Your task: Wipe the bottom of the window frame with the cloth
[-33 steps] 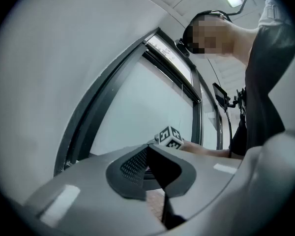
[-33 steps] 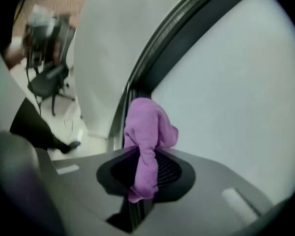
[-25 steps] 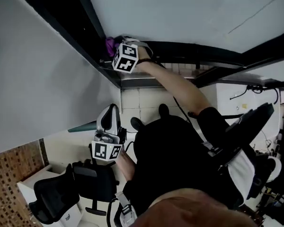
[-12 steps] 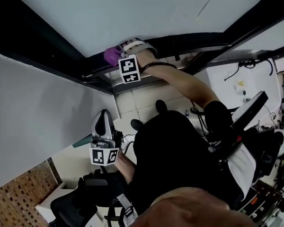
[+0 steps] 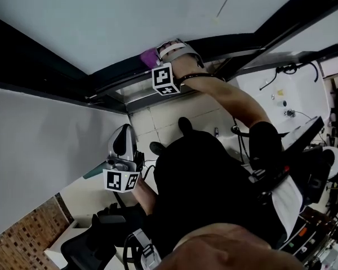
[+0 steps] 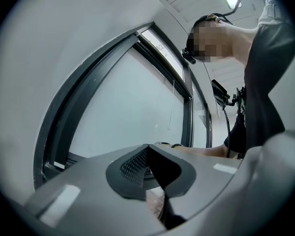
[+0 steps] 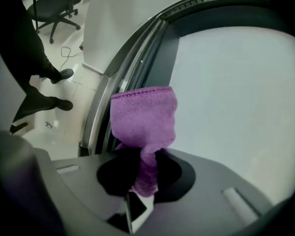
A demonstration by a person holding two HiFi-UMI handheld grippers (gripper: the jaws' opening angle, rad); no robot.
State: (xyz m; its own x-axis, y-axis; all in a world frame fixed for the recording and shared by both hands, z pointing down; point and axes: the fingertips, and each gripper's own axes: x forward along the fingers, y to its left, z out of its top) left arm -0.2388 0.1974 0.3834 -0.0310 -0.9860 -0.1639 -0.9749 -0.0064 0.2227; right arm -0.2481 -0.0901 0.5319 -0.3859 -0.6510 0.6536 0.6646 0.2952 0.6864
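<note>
A purple cloth (image 7: 143,114) hangs bunched from my right gripper (image 7: 142,173), which is shut on its lower end. The cloth's top presses against the dark bottom rail of the window frame (image 7: 135,70), beside the pale glass. In the head view the cloth (image 5: 149,56) and right gripper (image 5: 159,54) sit on the frame rail (image 5: 118,77), with the arm stretched out to it. My left gripper (image 5: 121,161) is held low and away from the window, near the body. Its jaws (image 6: 148,150) are shut with nothing between them, pointing toward the window frame (image 6: 64,127).
A grey wall panel (image 5: 39,145) borders the frame on the left. Tiled floor (image 5: 158,122), an office chair (image 7: 59,6) and cables lie below. A person's shoes (image 7: 59,75) stand near the sill. White equipment (image 5: 293,94) is at the right.
The right gripper and the purple cloth have slid to the right along the bottom rail, and the head view has swung with them. The left gripper has stayed low by the body.
</note>
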